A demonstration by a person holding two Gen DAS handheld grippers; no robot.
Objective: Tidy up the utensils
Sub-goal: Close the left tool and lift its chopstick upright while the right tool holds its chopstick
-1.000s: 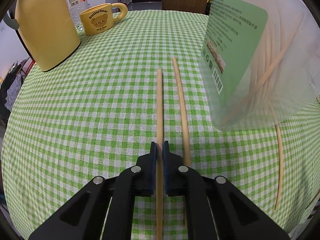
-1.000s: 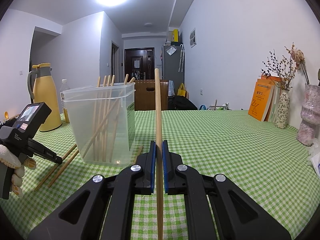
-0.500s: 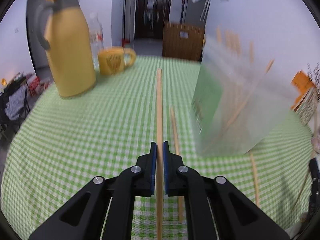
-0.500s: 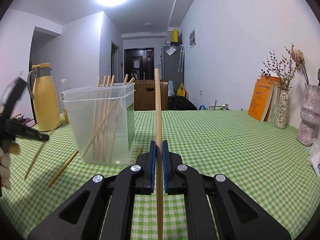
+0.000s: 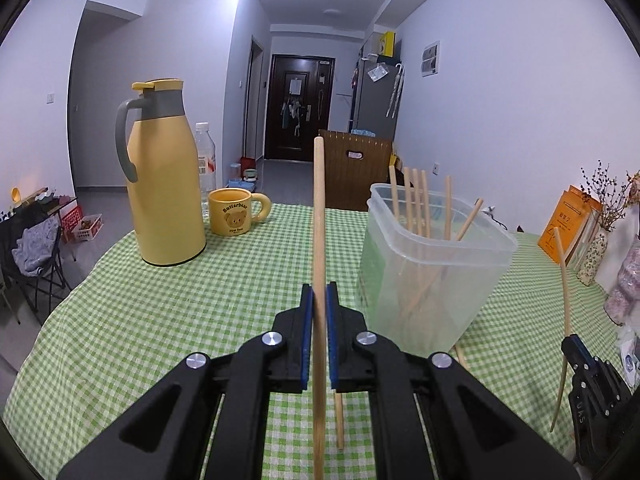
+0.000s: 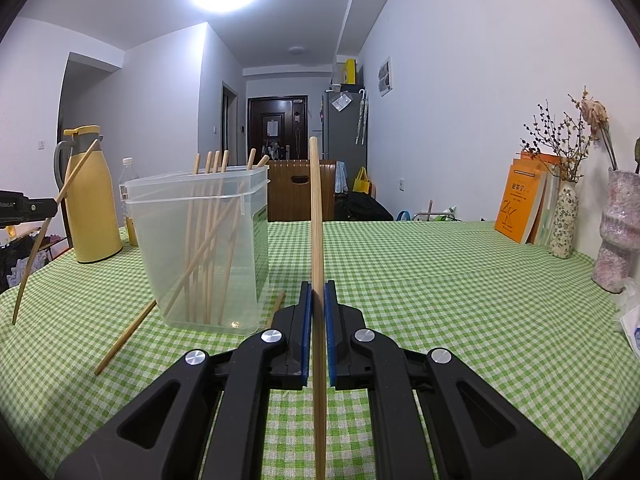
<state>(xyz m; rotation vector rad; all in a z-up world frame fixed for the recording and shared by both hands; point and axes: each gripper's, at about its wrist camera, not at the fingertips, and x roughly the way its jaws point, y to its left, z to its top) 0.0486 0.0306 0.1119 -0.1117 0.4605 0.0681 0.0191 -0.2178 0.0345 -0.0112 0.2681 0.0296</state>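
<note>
Simply slim, pale wooden chopsticks (image 5: 319, 216), smooth.

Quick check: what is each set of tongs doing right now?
Left tongs: shut on a chopstick.
Right tongs: shut on another chopstick.

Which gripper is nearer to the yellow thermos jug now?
Left. The left gripper is nearer the yellow thermos jug; the right gripper has the clear container between it and the jug.

Both tools look alike: the left gripper (image 5: 319, 312) and right gripper (image 6: 316, 312) are matte black plastic with triangular cut-outs in their arms. Each finger carries a blue pad (image 5: 306, 336) and two round silver screws (image 6: 269, 336).
</note>
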